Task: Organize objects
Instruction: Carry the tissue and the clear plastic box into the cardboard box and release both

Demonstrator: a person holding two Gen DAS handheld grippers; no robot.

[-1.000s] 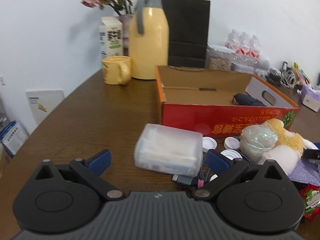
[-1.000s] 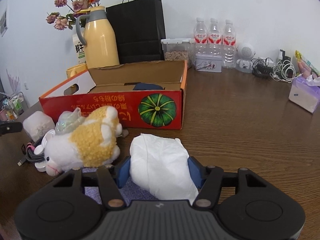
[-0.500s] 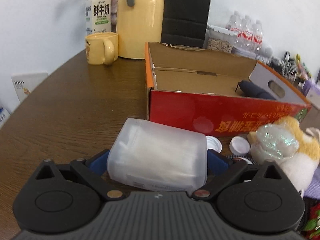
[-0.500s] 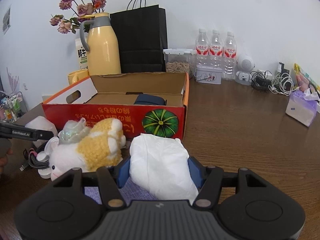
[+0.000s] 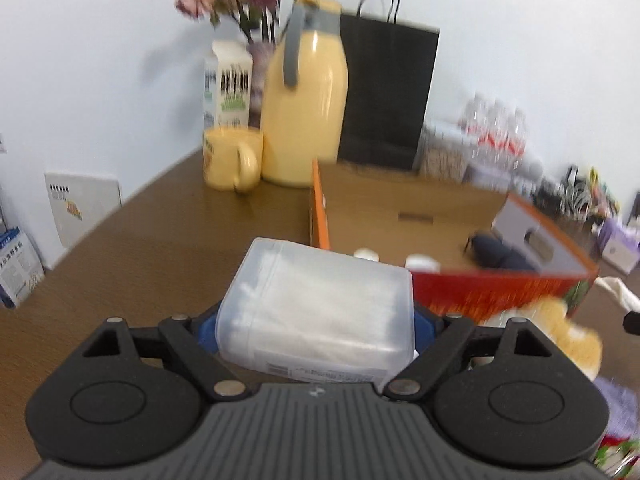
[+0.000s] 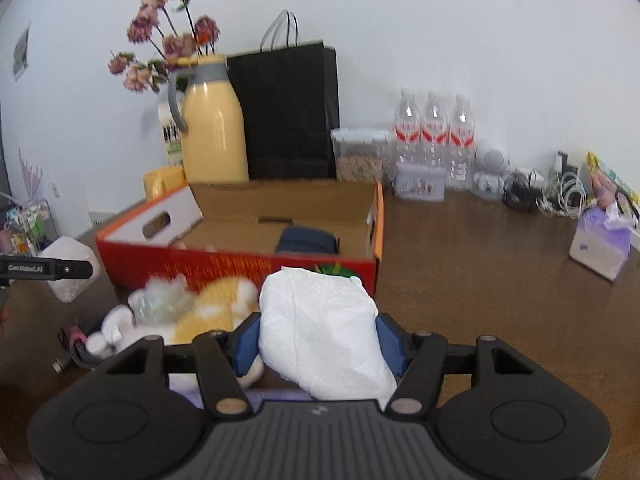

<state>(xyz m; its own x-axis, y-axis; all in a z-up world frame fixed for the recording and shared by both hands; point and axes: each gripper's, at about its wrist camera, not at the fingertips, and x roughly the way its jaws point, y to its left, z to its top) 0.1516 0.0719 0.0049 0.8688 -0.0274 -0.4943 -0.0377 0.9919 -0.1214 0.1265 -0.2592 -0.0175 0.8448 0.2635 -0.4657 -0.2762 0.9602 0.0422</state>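
Observation:
My left gripper is shut on a translucent plastic box of white pads and holds it off the table, just before the near left corner of the red cardboard box. My right gripper is shut on a white crumpled bundle, raised in front of the cardboard box's front wall. A dark blue pouch lies inside the cardboard box. A white and yellow plush toy lies on the table left of the right gripper. The left gripper's finger shows at the right wrist view's left edge.
A yellow thermos, a yellow mug, a milk carton and a black paper bag stand behind the cardboard box. Water bottles, tangled cables and a purple tissue pack sit at the right. Small white caps lie near the toy.
My left gripper moved up to the translucent box, closed on it and lifted it. My right gripper rose a little with the white bundle still in it.

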